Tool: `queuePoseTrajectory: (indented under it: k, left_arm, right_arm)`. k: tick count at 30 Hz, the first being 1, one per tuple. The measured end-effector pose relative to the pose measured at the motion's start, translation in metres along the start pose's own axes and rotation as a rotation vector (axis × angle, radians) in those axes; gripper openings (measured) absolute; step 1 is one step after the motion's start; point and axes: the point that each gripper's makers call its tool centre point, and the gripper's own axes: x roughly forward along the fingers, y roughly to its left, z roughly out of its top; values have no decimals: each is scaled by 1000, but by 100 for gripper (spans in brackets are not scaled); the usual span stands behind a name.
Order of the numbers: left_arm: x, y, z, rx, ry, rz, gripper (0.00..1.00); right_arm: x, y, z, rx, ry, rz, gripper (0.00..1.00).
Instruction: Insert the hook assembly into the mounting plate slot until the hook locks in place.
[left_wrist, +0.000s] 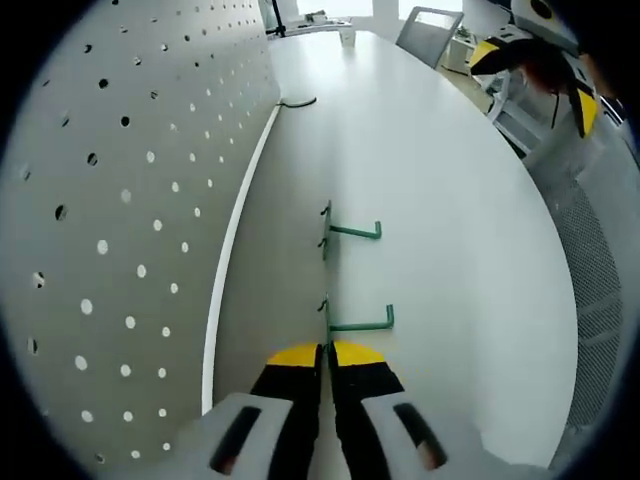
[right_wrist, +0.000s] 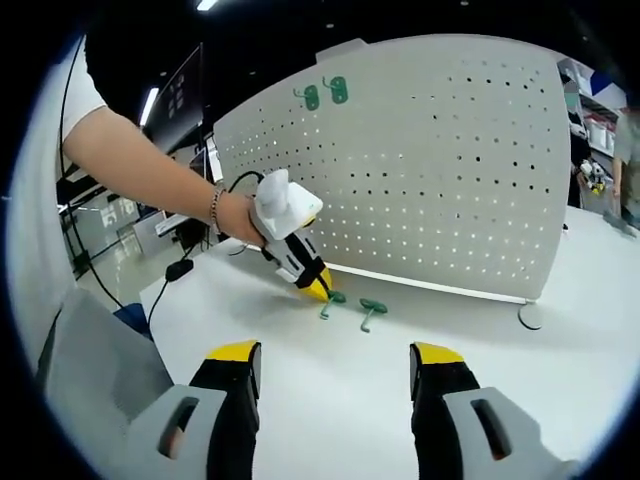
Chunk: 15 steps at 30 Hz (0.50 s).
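Hooks (left_wrist: 355, 322) on table (left_wrist: 440, 200), beside pegboard (left_wrist: 130, 200)

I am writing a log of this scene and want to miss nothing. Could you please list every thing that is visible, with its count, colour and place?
Hooks on table: 2, green, lying on the white table, nearer one just ahead of the left gripper, the other beyond it.
Hooks on pegboard: 2, green, mounted near the board's upper edge.
Pegboard: 1, white with holes, standing upright on the table.
Table: 1, white.
Chair: 1, grey, at the table's far end.
Left gripper: 1, yellow-tipped black fingers closed, by the nearer hook.
Right gripper: 1, fingers apart, empty.
Person's hand: 1, holding the left gripper.
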Motion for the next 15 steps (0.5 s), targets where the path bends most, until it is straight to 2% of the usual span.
queuePoseTrajectory:
  k: [4, 7, 10, 11, 13, 14, 15]
  left_arm:
    - [-2, 3, 0, -13, -3, 13, 3]
    - [-6, 7, 13, -55, -83, 18, 3]
    - [-13, 12, 16, -56, -96, 37, 3]
    - [-16, 15, 18, -50, -114, 59, 3]
    - [-19, 16, 21, -64, -139, 61, 3]
    - [-21, 15, 25, -79, -179, 55, 3]
    - [-24, 15, 27, -78, -192, 58, 3]
  right_arm:
    - [0, 0, -1, 5, 2, 2, 58]
    - [0, 0, 0, 4, -1, 1, 58]
    - [1, 0, 0, 6, -2, 1, 58]
    - [0, -1, 1, 9, -5, 1, 58]
    - [0, -2, 1, 14, -11, -2, 58]
    - [0, -2, 1, 15, -11, -4, 58]
    - [-1, -3, 1, 17, -12, -5, 58]
